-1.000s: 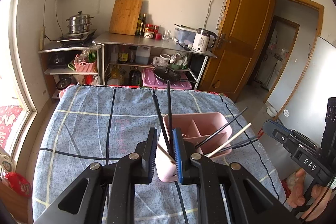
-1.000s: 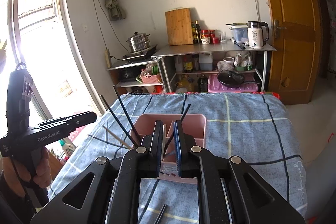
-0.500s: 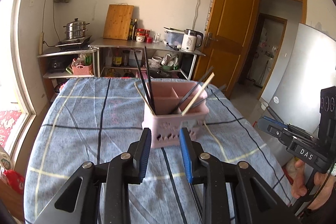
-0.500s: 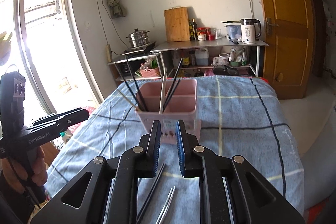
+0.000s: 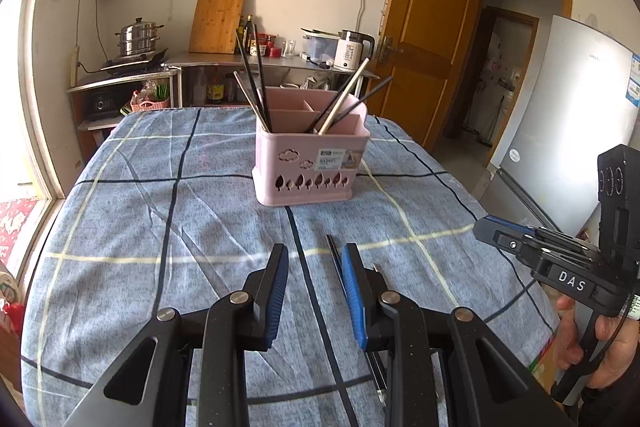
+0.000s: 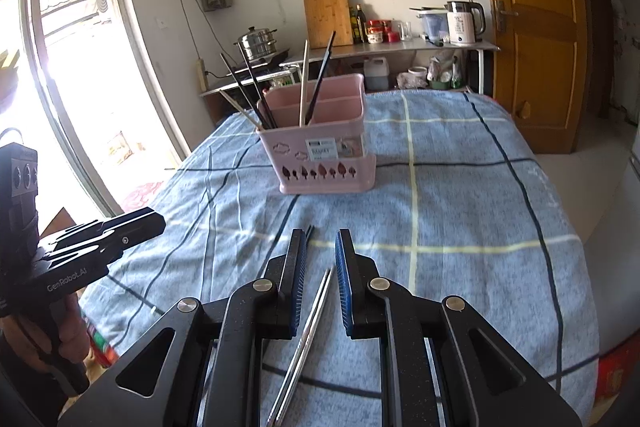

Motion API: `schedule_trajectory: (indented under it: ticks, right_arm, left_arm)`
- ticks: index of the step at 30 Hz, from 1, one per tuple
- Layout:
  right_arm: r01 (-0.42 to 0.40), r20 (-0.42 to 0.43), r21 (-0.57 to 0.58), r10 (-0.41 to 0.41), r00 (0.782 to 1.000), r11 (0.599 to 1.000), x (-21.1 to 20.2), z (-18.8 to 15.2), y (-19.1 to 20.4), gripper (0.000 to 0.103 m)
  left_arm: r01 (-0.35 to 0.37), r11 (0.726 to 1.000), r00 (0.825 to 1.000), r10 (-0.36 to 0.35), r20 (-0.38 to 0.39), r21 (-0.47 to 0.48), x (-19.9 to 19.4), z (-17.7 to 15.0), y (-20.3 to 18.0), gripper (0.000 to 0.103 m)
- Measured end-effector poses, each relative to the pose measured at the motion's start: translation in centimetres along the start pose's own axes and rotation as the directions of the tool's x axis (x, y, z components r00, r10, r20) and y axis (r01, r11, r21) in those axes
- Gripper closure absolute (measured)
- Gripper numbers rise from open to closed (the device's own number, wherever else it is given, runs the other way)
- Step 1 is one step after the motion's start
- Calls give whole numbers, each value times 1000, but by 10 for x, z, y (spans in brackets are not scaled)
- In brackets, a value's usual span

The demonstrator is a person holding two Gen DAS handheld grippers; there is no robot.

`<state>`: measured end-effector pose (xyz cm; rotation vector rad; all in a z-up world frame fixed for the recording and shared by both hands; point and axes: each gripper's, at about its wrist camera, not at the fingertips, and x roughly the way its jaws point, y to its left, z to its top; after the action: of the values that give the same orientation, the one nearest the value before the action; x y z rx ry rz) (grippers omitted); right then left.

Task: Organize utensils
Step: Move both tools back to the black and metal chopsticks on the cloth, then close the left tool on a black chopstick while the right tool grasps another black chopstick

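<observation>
We hold both grippers – left [image 5: 314, 269], right [image 6: 320, 255] – jaws apart and empty over the tablecloth's [image 6: 460, 211] near edge, chopsticks [image 6: 310, 331] lying beneath, holder [image 6: 324, 147] mid-table.

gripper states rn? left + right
Left gripper: open, empty, above the blue plaid tablecloth.
Right gripper: open, empty, over the silver metal chopsticks.

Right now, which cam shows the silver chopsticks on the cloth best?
Right wrist: the silver chopsticks lie in plain sight between the open right gripper fingers. Left wrist shows only a sliver of them beside the left gripper; the rest is hidden.
</observation>
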<state>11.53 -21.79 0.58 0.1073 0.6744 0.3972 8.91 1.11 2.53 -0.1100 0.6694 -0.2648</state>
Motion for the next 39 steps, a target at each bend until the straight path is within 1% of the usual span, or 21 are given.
schedule_trajectory:
  ticks: [3, 8, 17, 27, 33, 39]
  right_arm:
    - [-1, -21, 5, 1, 1000, 1000, 3, -9, 0, 87]
    - [-6, -42, 5, 6, 999, 1000, 10, -14, 1, 87]
    - [-15, -82, 10, 16, 997, 1000, 29, -19, 2, 87]
    - [-23, -115, 23, 25, 993, 999, 47, -21, -2, 88]
    - [-18, -127, 36, 22, 992, 999, 53, -21, -9, 88]
    - [-18, -133, 49, 24, 991, 999, 58, -21, -13, 87]
  left_arm:
    - [-2, 1000, 1000, 2, -16, 11, 4, -6, -4, 76]
    - [9, 1000, 999, -9, -45, 1, 14, -11, -3, 76]
    - [20, 1000, 993, -21, -117, -15, 45, -16, 0, 76]
    - [34, 999, 973, -40, -226, -32, 105, -17, -1, 76]
    - [8, 999, 961, -18, -274, -38, 135, -19, -2, 76]
    - [-14, 999, 953, 2, -302, -38, 149, -23, -4, 76]
